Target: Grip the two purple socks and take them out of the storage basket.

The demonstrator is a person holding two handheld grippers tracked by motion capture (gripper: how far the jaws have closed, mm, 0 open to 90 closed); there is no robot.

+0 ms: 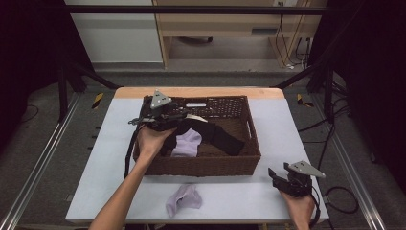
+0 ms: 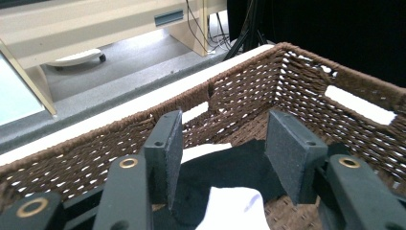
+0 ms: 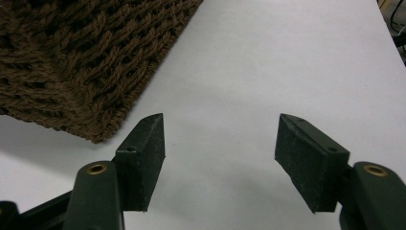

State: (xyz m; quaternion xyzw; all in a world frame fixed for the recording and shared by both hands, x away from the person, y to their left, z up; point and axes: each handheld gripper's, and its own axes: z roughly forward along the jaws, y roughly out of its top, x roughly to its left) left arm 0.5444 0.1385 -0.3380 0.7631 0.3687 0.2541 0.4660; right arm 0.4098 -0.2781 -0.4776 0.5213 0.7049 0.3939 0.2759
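White-topped table, brown wicker basket on it, lilac sock in front

One rectangular brown woven wicker basket stands on one white-covered table. Two pale lilac socks: one inside the basket, one on the table in front of it. One long black sock lies in the basket. Two black two-jaw handheld grippers: the left gripper and the right gripper.
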